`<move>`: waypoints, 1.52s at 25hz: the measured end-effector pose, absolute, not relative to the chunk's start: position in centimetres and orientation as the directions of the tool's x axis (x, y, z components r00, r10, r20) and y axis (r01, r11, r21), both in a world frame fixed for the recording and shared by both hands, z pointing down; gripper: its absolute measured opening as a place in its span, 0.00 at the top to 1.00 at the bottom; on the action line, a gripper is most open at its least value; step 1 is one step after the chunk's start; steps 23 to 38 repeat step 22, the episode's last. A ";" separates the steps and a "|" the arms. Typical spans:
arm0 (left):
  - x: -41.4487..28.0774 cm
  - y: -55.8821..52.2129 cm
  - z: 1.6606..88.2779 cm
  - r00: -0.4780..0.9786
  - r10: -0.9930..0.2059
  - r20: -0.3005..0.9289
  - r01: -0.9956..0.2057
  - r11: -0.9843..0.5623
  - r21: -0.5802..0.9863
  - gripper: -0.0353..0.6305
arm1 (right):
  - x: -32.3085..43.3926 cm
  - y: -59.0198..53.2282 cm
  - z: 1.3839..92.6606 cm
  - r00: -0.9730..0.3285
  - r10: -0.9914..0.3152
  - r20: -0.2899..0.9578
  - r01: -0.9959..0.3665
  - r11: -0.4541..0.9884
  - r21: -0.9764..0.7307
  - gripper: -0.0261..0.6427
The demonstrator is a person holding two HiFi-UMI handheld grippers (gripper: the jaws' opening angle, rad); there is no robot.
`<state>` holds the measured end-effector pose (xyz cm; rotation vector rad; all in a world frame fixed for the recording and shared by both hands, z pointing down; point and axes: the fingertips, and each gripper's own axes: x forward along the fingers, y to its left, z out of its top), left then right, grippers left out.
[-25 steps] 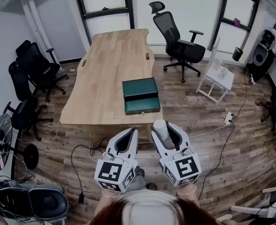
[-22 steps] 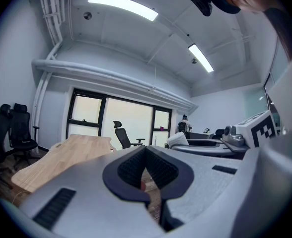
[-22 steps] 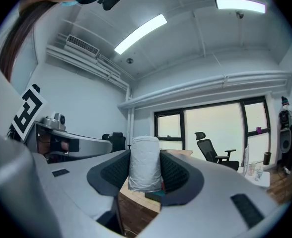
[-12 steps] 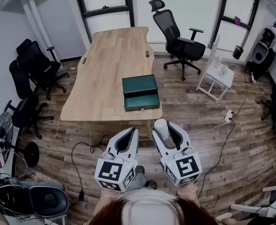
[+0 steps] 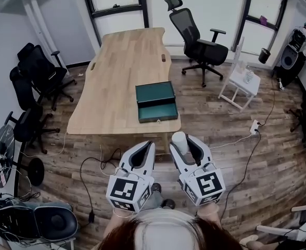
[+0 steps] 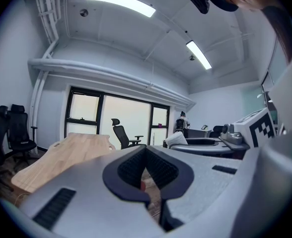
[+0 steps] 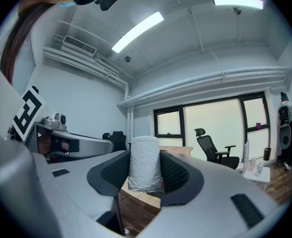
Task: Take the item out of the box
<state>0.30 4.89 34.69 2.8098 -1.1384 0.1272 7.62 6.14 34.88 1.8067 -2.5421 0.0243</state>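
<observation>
Head view: finds green box lying open on table. Holds white roll in right hand-held gripper — out of the box, well short of the table edge. Left hand-held gripper just beside.

Left gripper view: shows jaws together, nothing between.

Right gripper view: shows jaws clamped on the roll's sides — roll upright.

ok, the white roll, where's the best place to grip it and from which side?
Grip the white roll across its round wall near mid-length, coming in from the side with one pad on each flank. It is a straight-sided cylinder, so the flanks likely give even contact, while the end faces offer nothing to pinch. The right tongs hold it just so.
</observation>
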 end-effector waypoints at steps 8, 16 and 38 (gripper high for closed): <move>-0.6 2.8 35.1 0.712 -0.691 0.124 -0.701 -0.709 0.076 0.94 | 7.2 4.2 35.5 -0.320 -0.946 0.042 -0.947 0.320 -0.009 0.67; -1.4 0.2 35.6 0.710 -0.693 0.128 -0.704 -0.705 0.087 0.94 | 6.5 1.6 36.2 -0.319 -0.946 0.062 -0.948 0.319 -0.012 0.67; -2.3 -1.7 35.8 0.707 -0.696 0.130 -0.707 -0.702 0.089 0.94 | 5.6 -0.2 36.5 -0.323 -0.943 0.072 -0.946 0.324 -0.007 0.67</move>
